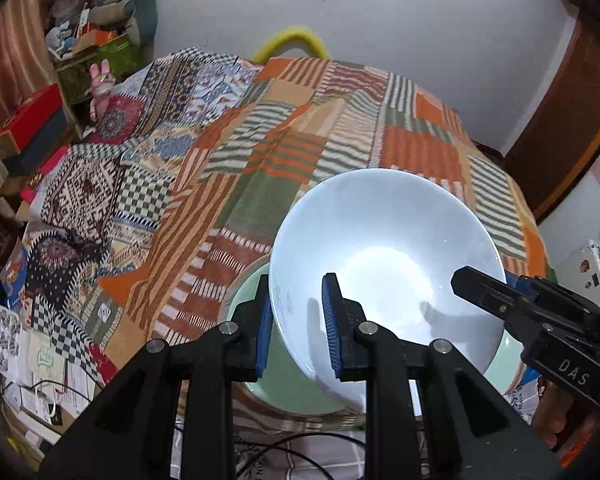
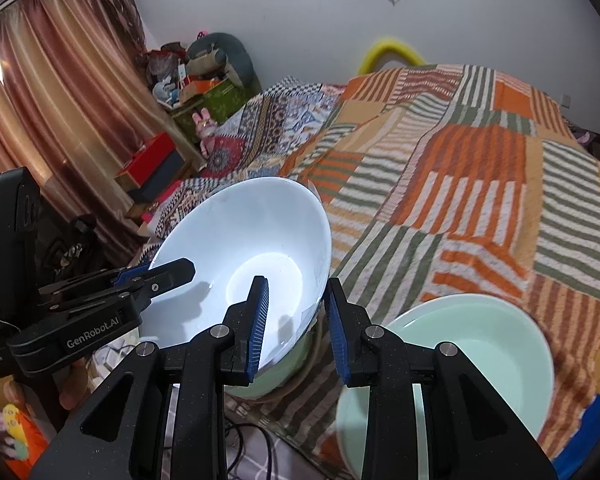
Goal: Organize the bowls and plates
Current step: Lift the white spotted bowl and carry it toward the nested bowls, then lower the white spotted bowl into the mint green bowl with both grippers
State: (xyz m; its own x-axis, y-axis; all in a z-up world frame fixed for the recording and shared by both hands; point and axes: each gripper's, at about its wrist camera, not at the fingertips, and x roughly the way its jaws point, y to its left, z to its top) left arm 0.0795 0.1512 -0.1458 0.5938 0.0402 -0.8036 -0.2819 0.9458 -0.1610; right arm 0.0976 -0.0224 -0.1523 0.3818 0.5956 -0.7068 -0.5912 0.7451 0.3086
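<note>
Both grippers, left (image 1: 296, 320) and right (image 2: 296, 320), have jaws clamped on opposite rims of a white bowl (image 1: 384, 264) held tilted above a green bowl (image 1: 244, 292) on the bed; level it, then lower evenly to nest.

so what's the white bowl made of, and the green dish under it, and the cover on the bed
White bowl: likely glazed ceramic or opal glass; smooth, glossy, with a bright glare patch inside.
Pale green dish: probably the same kind of ware; even colour, soft sheen, though melamine can't be ruled out.
Striped bed cover: woven fabric, matte and nubby, with folds.
</note>
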